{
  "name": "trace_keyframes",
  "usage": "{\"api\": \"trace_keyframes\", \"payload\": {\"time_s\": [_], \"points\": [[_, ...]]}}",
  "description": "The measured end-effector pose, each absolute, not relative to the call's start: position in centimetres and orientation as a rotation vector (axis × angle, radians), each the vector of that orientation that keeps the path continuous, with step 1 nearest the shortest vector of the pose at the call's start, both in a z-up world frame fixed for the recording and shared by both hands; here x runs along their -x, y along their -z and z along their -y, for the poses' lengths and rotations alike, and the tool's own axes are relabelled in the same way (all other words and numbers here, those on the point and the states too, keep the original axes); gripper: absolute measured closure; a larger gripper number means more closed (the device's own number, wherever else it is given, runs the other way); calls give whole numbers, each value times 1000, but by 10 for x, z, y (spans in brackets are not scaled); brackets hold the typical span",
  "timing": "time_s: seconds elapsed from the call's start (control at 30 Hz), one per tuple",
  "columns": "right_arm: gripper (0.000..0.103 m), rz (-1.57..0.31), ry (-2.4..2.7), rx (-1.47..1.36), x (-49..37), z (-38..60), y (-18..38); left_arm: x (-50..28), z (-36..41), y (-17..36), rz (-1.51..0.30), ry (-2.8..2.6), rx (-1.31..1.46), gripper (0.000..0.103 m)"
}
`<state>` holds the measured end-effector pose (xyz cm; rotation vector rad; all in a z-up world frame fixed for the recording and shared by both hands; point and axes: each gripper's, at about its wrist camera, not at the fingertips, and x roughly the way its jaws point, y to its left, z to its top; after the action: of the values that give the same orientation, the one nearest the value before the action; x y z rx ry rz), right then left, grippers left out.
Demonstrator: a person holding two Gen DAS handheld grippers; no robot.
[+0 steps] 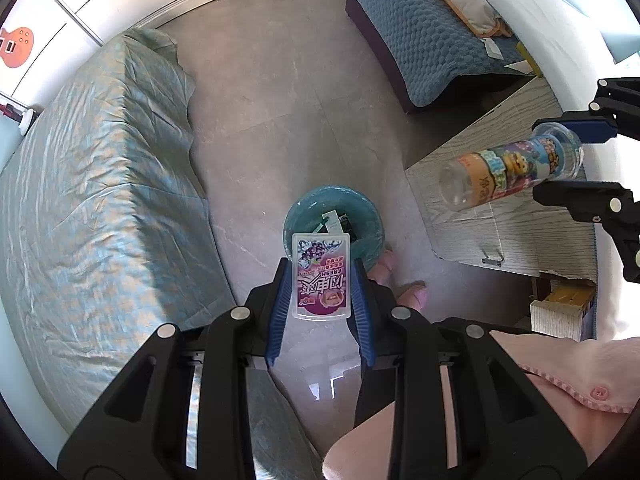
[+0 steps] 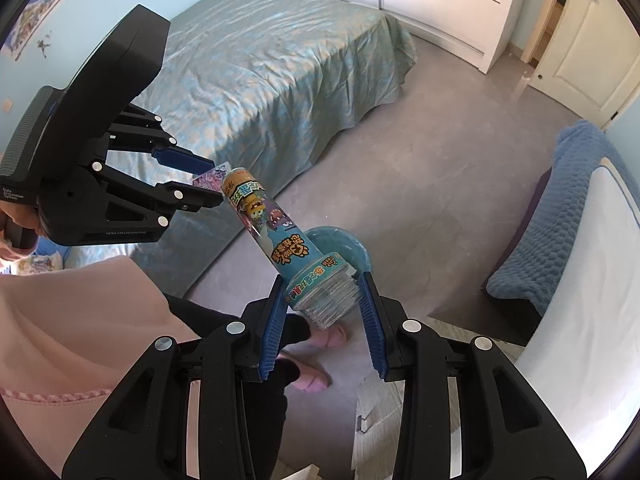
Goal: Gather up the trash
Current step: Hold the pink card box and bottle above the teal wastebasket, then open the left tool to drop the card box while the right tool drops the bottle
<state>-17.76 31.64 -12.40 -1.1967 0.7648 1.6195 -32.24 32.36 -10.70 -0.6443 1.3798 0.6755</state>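
Observation:
My left gripper (image 1: 321,270) is shut on a flat purple snack packet (image 1: 322,276) and holds it in the air over a teal-lined trash bin (image 1: 360,216) on the floor. Some trash lies in the bin. My right gripper (image 2: 323,282) is shut on the base of a plastic bottle with a cartoon label (image 2: 276,232), tilted up to the left. The bottle (image 1: 516,168) and right gripper (image 1: 576,160) show at right in the left wrist view. The left gripper (image 2: 214,184) with the packet (image 2: 212,178) shows at left in the right wrist view, above the bin (image 2: 352,248).
A bed with a teal cover (image 1: 100,184) stands left of the bin. A bench with a blue blanket (image 1: 420,40) is at the far right. A wood-grain tabletop (image 1: 520,240) lies at right. The person's pink slippers (image 1: 412,294) stand by the bin. White wardrobes (image 2: 440,0) line the wall.

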Motion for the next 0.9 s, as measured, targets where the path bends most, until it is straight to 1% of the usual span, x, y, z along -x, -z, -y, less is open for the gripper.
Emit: {"api": "trace_keyframes", "payload": {"time_s": [0.5,0.53,0.57,0.6,0.63,0.9], "points": [[66,-784,-1613,1234,182,-329,133,319,-326,119,-1393,-639,661,75],[65,-789,-1611,1238,182,-331,133,319,-325,119,-1393,-637,658,73],[63,-791,-1609,1240,181,-332,134,319,-325,119,-1397,-637,652,66],[48,-784,-1602,1238,180,-332,133,319,-325,119,-1400,-649,643,45],[37,-778,-1599,1227,178,-332,132,319,-325,119,-1396,-659,637,33],[36,-815,-1578,1203,166,-335,126,323,-330,120,-1396,-667,657,28]]}}
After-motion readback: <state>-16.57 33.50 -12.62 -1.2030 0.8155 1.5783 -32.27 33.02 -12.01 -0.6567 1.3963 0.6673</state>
